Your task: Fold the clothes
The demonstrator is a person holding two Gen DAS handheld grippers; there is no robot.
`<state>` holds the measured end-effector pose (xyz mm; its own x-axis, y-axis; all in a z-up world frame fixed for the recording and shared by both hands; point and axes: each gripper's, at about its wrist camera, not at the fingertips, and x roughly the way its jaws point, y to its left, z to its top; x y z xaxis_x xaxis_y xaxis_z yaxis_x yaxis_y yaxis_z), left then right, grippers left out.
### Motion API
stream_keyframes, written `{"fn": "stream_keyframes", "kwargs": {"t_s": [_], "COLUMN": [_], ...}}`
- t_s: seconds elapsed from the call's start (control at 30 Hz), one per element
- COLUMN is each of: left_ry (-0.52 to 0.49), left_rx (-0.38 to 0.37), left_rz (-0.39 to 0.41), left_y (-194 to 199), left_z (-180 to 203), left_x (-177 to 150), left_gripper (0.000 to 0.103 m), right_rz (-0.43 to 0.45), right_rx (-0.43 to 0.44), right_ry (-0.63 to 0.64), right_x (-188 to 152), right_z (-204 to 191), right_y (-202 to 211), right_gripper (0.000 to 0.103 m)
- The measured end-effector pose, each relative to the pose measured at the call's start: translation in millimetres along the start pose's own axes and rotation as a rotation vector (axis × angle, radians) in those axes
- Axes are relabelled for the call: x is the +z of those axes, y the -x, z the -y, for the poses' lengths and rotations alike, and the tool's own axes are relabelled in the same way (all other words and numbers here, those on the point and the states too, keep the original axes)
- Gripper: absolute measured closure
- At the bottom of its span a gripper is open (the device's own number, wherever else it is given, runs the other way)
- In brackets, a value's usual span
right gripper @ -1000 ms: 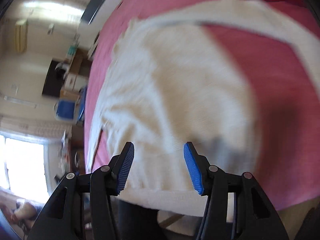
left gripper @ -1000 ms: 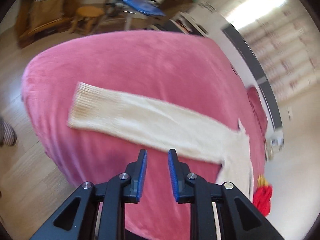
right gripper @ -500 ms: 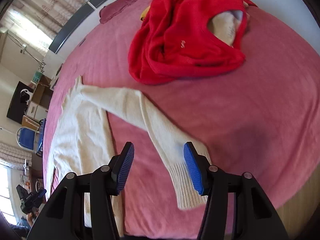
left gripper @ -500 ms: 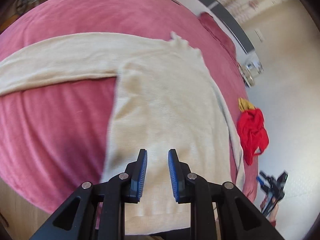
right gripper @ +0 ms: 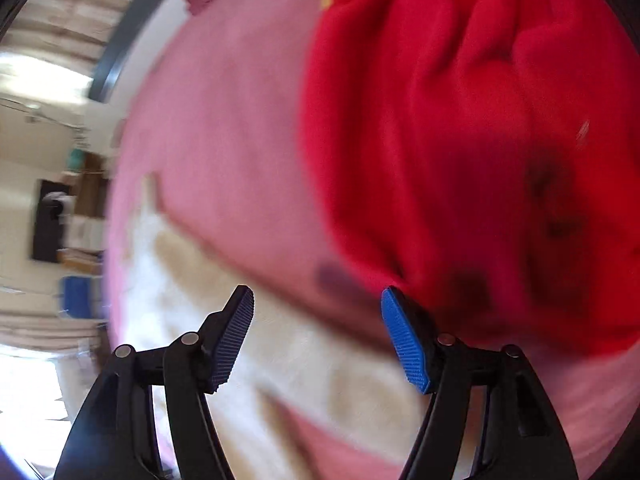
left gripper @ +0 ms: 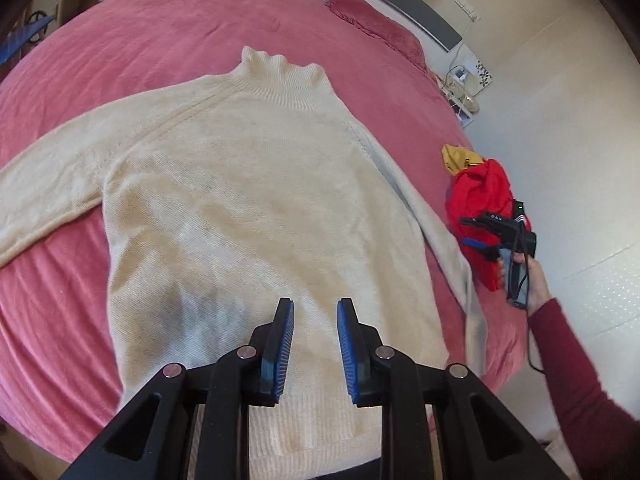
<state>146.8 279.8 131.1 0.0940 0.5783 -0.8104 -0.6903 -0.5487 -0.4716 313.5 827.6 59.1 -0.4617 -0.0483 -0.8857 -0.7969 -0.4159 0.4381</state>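
Note:
A cream turtleneck sweater [left gripper: 248,200] lies flat on the pink bed [left gripper: 168,28], collar away from me, its sleeves spread left and right. My left gripper [left gripper: 314,312] hovers over the sweater's lower body, its blue pads a narrow gap apart and nothing between them. In the same view my right gripper [left gripper: 478,234] is seen held by a hand in a dark red sleeve, over a crumpled red garment [left gripper: 486,200]. In the blurred right wrist view, my right gripper [right gripper: 318,304] stands open above the cream sleeve [right gripper: 304,356], close to the red garment [right gripper: 460,140].
A yellow cloth [left gripper: 458,158] pokes out beside the red garment. A pink pillow [left gripper: 376,24] lies at the bed's head, next to a dark headboard [left gripper: 420,12]. A bedside stand with small items [left gripper: 466,88] is by the wall. Furniture stands beyond the bed's left side.
The left gripper swept from the left sleeve across to the sweater's lower body. The right gripper moved from the sweater's body past the right sleeve to the red garment. Both openings look unchanged.

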Motion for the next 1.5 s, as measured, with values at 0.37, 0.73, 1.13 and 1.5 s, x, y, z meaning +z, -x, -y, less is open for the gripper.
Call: {"fn": "stream_keyframes", "kwargs": {"t_s": [0.37,0.73,1.13,1.5], "left_ry": [0.063,-0.008,0.005,-0.03], "left_rx": [-0.037,-0.002,-0.037,-0.098], "left_rz": [0.005,0.016,0.063,0.05], "left_y": [-7,19,32,36], "left_z": [-18,3,-4,18], "left_x": [12,3,11,4], "left_gripper": [0.081,0.081,0.081,0.081], "right_rz": [0.328,0.018,0.36,-0.056], "right_rx": [-0.341,-0.599,-1.0,-0.248], "right_ry": [0.114,0.532,0.084,0.501], "right_x": [15,-32,-5,-212], "right_z": [58,-20,114,32], "right_y": [163,22,236,110], "right_gripper": [0.021,0.097,0.031,0.03]}}
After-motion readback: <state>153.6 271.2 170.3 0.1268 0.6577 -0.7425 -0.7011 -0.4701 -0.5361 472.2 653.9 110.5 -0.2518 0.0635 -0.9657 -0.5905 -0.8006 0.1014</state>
